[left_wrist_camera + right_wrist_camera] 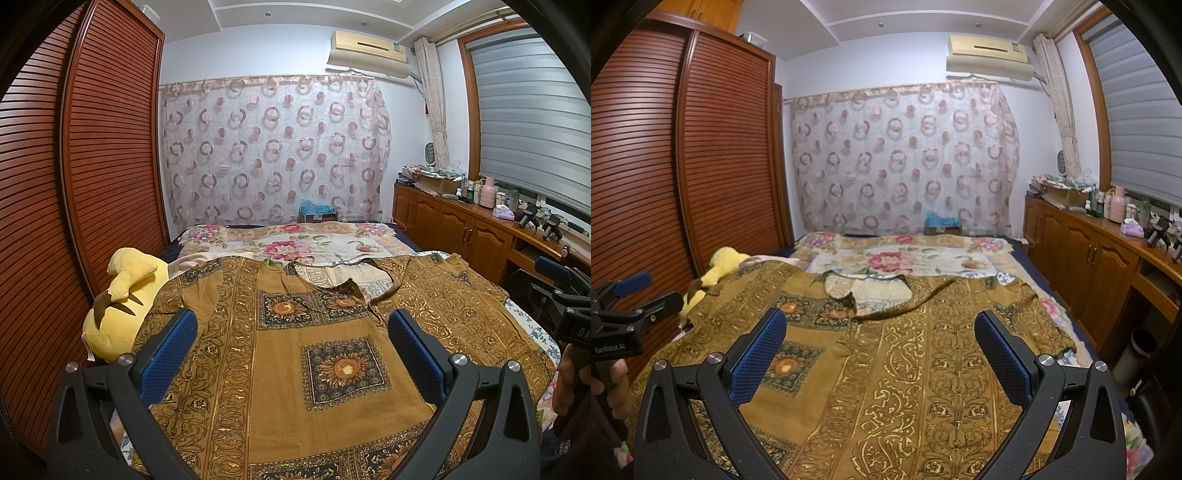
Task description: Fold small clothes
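Note:
A mustard-brown patterned shirt [288, 354] lies spread flat on the bed, neckline toward the far end; it also shows in the right wrist view [905, 362]. My left gripper [291, 325] is open and empty, hovering over the shirt's left half. My right gripper [879, 325] is open and empty, hovering over the shirt's right half. The right gripper also shows at the right edge of the left wrist view [561, 291], and the left gripper at the left edge of the right wrist view [635, 299].
A yellow plush toy [122, 306] lies at the shirt's left sleeve beside the wooden wardrobe [74, 184]. A floral blanket [295, 243] covers the far bed. A wooden cabinet [465, 229] with clutter runs along the right wall. A dark bin [1134, 354] stands by the bed.

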A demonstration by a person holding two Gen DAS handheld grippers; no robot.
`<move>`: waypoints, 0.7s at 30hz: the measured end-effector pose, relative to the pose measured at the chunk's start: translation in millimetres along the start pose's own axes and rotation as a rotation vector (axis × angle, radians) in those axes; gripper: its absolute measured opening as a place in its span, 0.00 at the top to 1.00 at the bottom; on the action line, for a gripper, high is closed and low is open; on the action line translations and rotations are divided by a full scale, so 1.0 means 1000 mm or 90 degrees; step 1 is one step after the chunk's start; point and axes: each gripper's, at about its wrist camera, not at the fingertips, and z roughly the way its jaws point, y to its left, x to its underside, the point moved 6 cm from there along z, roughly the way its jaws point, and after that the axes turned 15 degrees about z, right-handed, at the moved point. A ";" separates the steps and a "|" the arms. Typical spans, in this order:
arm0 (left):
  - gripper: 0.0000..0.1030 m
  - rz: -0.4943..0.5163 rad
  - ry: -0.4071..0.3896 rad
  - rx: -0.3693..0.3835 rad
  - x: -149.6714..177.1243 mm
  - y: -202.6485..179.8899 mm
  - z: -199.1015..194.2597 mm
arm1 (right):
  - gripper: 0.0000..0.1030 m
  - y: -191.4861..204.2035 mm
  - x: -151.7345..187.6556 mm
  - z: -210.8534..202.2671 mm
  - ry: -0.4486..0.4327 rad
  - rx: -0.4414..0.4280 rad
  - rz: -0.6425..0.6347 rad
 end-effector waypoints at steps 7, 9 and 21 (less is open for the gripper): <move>0.00 0.000 0.015 -0.002 0.010 0.009 0.006 | 0.00 0.000 0.004 0.004 0.012 -0.009 0.003; 0.00 -0.005 0.028 -0.002 0.016 0.017 0.011 | 0.00 -0.003 0.007 0.000 0.023 -0.019 0.001; 0.00 -0.024 0.094 -0.025 0.056 0.055 0.034 | 0.00 0.019 0.040 0.041 0.092 -0.053 -0.034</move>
